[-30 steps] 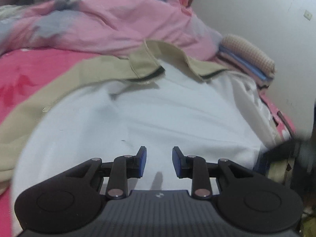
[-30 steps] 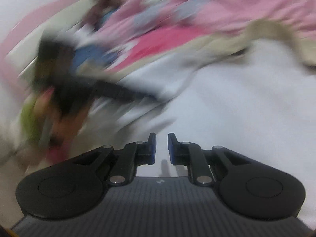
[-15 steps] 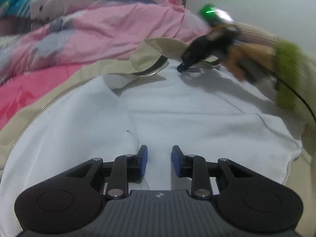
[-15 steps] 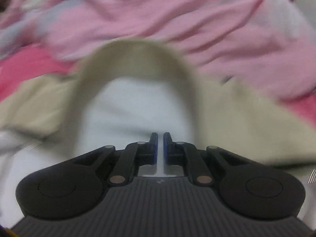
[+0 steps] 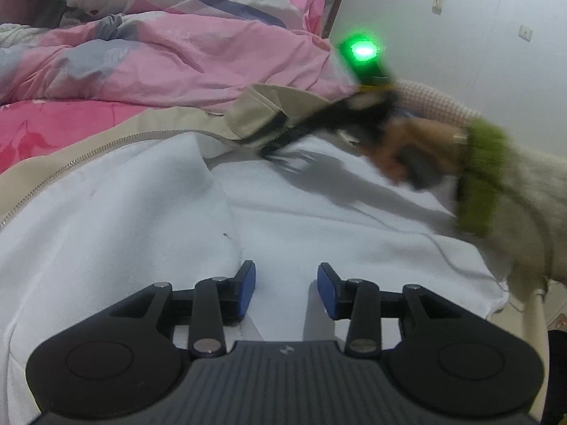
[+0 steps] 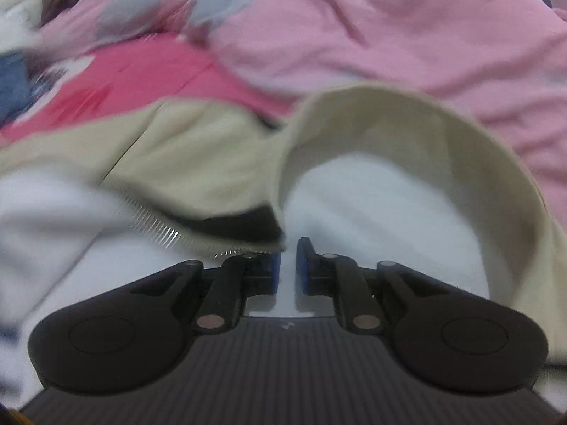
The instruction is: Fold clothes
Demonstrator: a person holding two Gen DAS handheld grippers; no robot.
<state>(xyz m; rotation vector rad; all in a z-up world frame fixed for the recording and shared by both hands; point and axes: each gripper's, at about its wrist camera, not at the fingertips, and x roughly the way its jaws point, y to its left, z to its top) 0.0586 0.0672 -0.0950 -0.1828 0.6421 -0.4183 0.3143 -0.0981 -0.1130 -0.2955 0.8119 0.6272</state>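
Beige jacket (image 5: 149, 131) lies open on the bed, white lining up; right gripper (image 6: 288, 260), jaws nearly clenched on nothing at the collar (image 6: 407, 117), should bite its edge squarely, while the left gripper (image 5: 286, 285), jaws just widening, empty, steadies the lining.

White lining (image 5: 319, 219) of the jacket: broad flat stretch, free ahead of the left tongs (image 5: 286, 288). Far edge barred by the raised collar (image 6: 407, 124) and the heaped pink quilt (image 5: 198, 67). On the right of the left view, the right tongs (image 5: 283, 141) and sleeve (image 5: 524, 205) cross the lining. A wall (image 5: 460, 35) closes that side.
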